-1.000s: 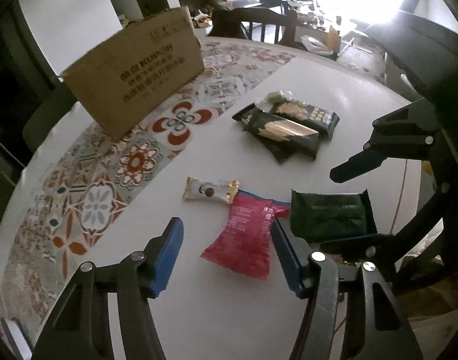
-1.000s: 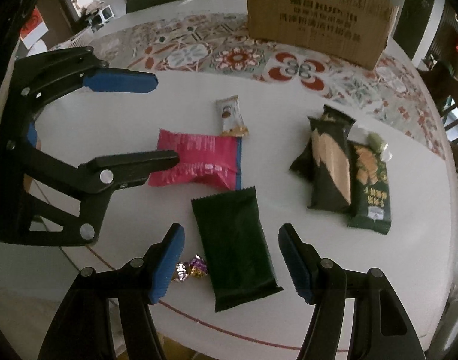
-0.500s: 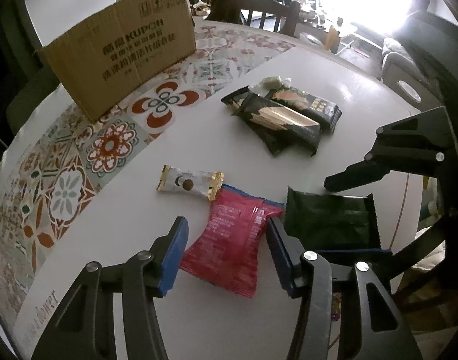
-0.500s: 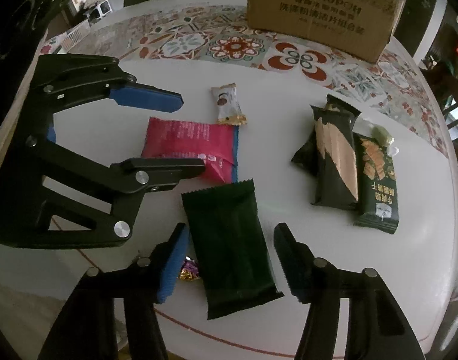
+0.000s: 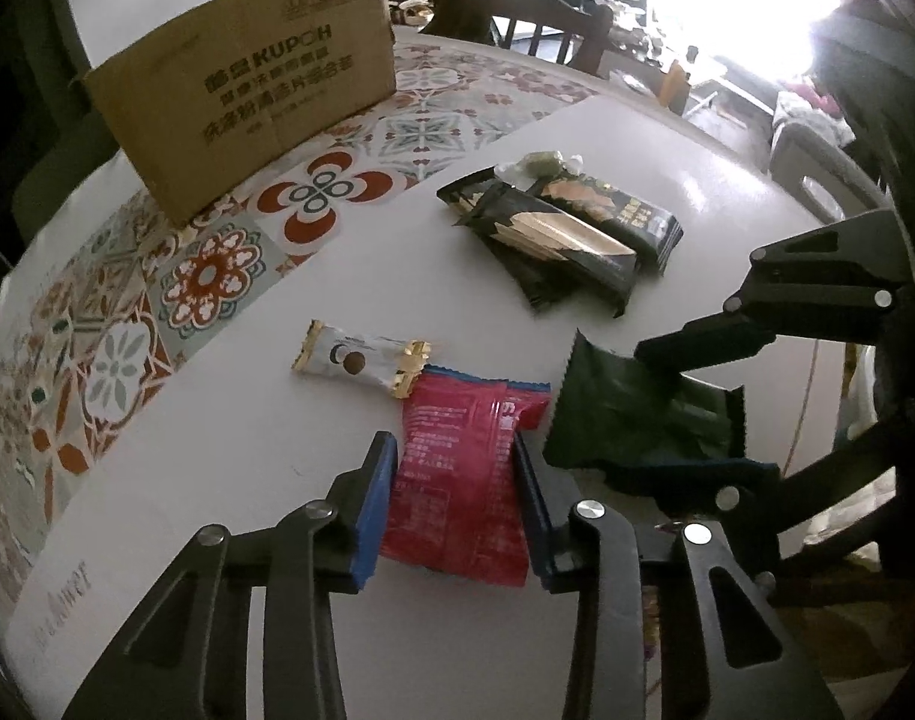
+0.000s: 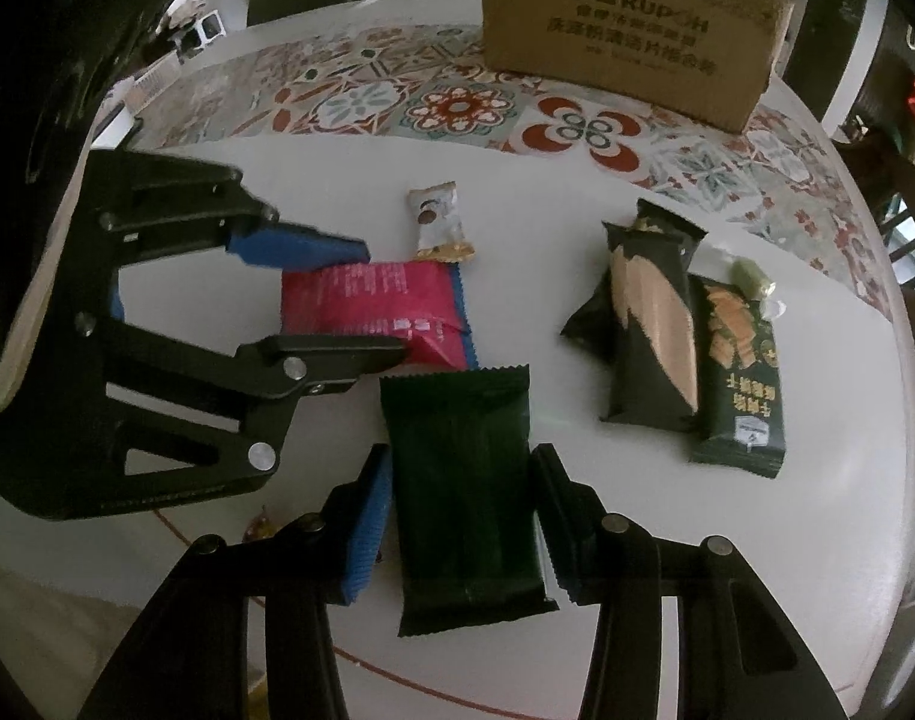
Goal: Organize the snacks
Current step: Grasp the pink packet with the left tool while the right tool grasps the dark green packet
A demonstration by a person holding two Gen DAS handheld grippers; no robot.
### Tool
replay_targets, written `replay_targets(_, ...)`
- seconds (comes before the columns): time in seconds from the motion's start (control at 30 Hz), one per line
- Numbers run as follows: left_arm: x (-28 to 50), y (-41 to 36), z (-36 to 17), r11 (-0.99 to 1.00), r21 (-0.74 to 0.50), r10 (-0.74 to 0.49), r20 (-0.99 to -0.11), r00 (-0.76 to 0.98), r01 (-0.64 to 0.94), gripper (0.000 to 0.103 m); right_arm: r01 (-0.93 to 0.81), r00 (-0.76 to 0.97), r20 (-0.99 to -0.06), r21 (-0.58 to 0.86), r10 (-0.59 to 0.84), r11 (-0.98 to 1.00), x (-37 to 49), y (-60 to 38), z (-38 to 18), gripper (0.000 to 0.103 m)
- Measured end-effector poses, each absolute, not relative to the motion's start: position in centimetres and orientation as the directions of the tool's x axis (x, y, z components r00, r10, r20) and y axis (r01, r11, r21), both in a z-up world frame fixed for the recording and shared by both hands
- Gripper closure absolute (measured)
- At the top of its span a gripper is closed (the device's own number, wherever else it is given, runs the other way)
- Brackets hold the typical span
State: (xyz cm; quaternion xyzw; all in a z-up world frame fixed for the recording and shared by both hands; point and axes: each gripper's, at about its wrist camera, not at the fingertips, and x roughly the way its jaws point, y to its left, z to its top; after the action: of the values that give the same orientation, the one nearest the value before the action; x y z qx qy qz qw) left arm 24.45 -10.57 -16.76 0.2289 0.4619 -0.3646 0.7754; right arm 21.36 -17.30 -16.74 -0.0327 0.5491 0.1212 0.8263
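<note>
Left wrist: crinkly red packet (flat, rectangular)

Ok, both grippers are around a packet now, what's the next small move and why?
Probably lift both packets toward the cardboard box. The left gripper jaws have just been closing and pinch the red packet; the right gripper hugs the dark green packet.

Both the left gripper and right gripper point steeply down, fingers just closing inward.
</note>
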Motion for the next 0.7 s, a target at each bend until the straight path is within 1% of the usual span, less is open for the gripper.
replay_targets(0.33,24.2,-10.0,-14.5,0.720,-0.005,-0.349,-0.867,0.356,0.694,0.067,-0.204,0.408,-0.894,0.111,0.187,0.973,21.8,-18.7,-14.8,0.056)
replay_targets(0.7,25.0,-9.7,-10.5,0.824,-0.029,-0.345,-0.818,0.461,0.566,0.067,-0.182,0.495,-0.846,0.123,0.199,0.976,23.3,-20.4,-11.0,0.056)
